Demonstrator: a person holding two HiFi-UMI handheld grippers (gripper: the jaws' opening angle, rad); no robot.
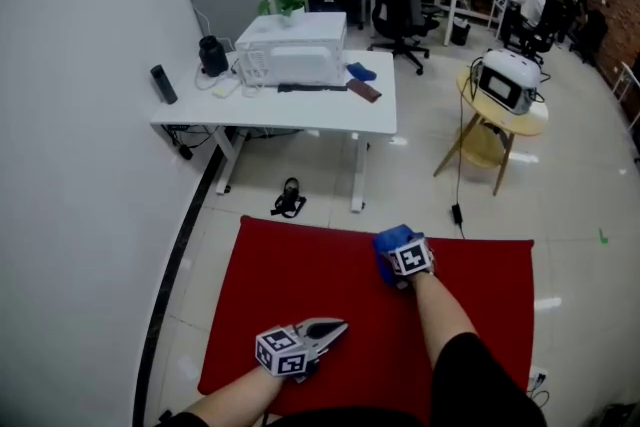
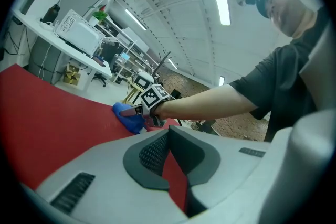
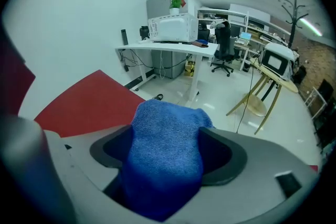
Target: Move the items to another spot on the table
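Note:
A crumpled blue cloth [image 1: 392,241] lies near the far edge of the red table [image 1: 300,280]. My right gripper [image 1: 397,261] is at the cloth, its marker cube just behind it. In the right gripper view the blue cloth [image 3: 168,134] bulges up between the jaws of the right gripper [image 3: 165,168], which stand wide, with a dark gap beside the left pad. My left gripper [image 1: 336,327] rests low near the table's front, jaws together and nothing in them. The left gripper view looks past the left gripper [image 2: 167,136] at the cloth [image 2: 127,119] and the right gripper [image 2: 137,111].
Beyond the red table is tiled floor with a black object [image 1: 288,198] on it. A white desk [image 1: 300,115] carrying a microwave [image 1: 295,50] stands further back. To the right is a round wooden table [image 1: 505,115]. People sit at desks in the background.

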